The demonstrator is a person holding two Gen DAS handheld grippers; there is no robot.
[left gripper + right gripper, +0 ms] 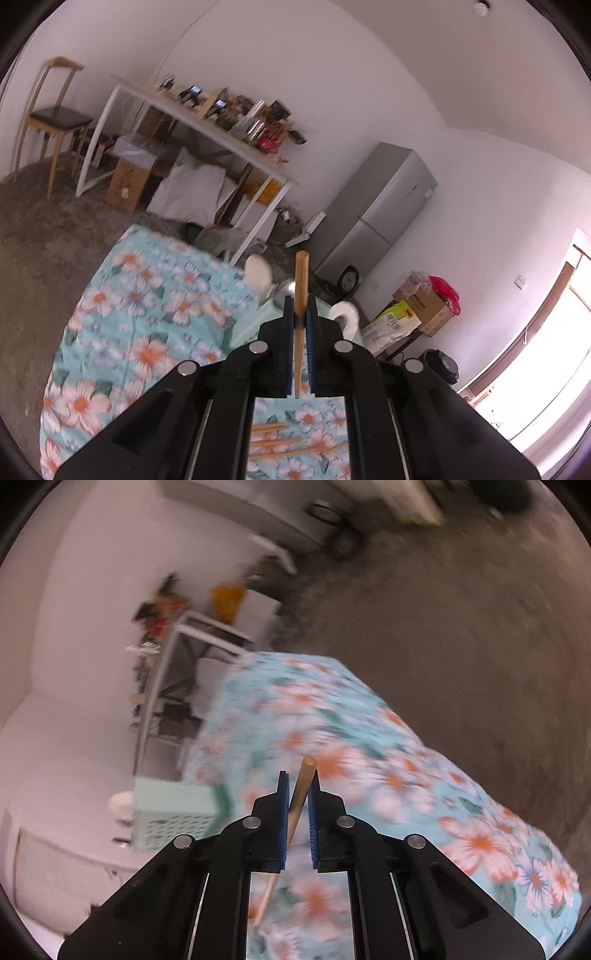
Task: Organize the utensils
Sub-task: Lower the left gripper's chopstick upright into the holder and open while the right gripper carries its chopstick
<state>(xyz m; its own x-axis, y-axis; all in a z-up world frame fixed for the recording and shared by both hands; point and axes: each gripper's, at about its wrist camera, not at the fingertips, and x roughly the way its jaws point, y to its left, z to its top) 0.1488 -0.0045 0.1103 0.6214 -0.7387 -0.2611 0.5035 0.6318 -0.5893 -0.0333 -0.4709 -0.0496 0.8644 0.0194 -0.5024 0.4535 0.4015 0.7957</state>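
My left gripper is shut on a wooden chopstick that stands up between its blue pads, held above the floral tablecloth. Three more chopsticks lie on the cloth below it. A mint green utensil basket sits just ahead, with a white spoon and a metal spoon sticking out. My right gripper is shut on another wooden chopstick, tilted, above the cloth. The mint basket stands to its left.
A white paper roll sits behind the basket. Beyond the table are a cluttered white desk, a wooden chair, a grey fridge and cardboard boxes. The right wrist view is blurred.
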